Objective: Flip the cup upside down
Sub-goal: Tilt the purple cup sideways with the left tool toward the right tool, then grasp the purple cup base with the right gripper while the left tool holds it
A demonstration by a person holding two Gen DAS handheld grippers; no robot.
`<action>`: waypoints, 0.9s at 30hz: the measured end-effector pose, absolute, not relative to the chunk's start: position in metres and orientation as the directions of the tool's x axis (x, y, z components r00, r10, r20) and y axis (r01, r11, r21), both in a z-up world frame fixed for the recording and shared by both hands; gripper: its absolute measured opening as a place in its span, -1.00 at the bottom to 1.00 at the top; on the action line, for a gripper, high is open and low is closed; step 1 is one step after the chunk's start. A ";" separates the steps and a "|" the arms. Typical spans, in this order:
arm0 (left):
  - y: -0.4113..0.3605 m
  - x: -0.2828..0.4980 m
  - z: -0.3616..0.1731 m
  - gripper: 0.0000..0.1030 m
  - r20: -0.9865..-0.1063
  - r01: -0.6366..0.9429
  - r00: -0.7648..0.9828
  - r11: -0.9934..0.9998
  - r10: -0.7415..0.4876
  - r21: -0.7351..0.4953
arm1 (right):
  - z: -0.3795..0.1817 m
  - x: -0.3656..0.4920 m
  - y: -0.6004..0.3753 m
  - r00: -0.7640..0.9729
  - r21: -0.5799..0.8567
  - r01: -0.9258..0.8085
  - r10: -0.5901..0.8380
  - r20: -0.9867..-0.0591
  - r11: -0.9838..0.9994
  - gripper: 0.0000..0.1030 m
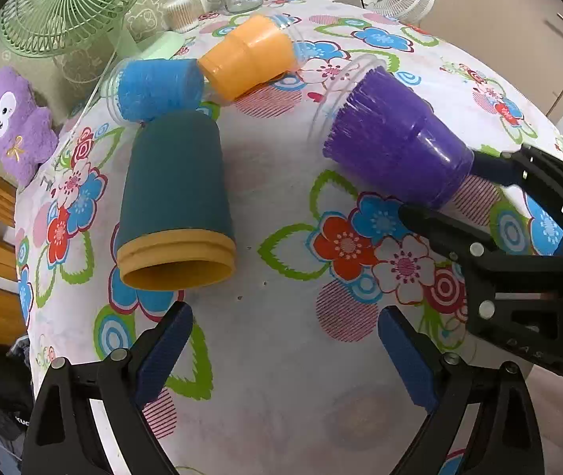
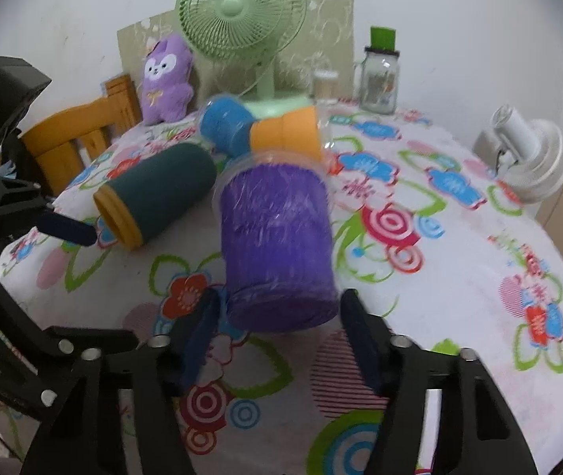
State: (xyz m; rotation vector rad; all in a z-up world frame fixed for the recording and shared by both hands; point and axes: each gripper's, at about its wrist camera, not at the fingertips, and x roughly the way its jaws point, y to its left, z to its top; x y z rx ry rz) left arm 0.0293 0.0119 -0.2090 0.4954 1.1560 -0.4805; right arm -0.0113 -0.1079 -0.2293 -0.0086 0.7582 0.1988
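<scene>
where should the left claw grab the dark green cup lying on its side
Grip the dark green cup across its plain teal wall, just behind the yellow rim band, coming down from above with the fingers straddling its width. It lies on its side, mouth toward the open left claw, and the blue cup crowds its closed end.

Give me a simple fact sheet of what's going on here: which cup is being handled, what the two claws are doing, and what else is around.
Cup handled: purple cup, tilted, base between the right claw's fingers
Right gripper: open around the purple cup's base; contact unclear, image blurred
Left gripper: open, holding nothing
Other cups: teal cup, orange cup, blue cup, all on their sides
Surface: floral tablecloth
Background: green fan, purple plush, glass jar
</scene>
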 end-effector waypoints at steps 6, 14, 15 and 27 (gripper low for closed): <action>0.014 0.030 -0.209 0.86 -0.938 0.582 0.329 0.805 -0.106 0.113 | -0.226 -0.019 -0.106 0.731 0.043 -0.165 0.151 -0.665 0.985 0.10; 0.012 0.034 -0.177 0.86 -0.944 0.532 0.302 0.845 -0.131 0.053 | -0.183 -0.019 -0.112 0.709 0.063 -0.171 0.167 -0.685 0.983 0.09; 0.010 0.034 -0.170 0.86 -0.942 0.525 0.308 0.849 -0.132 0.053 | -0.177 -0.018 -0.113 0.703 0.063 -0.166 0.163 -0.692 0.984 0.09; 0.002 0.045 -0.125 0.86 -0.930 0.393 0.341 0.920 -0.136 0.009 | -0.119 0.007 -0.141 0.582 0.046 -0.222 0.170 -0.795 0.974 0.09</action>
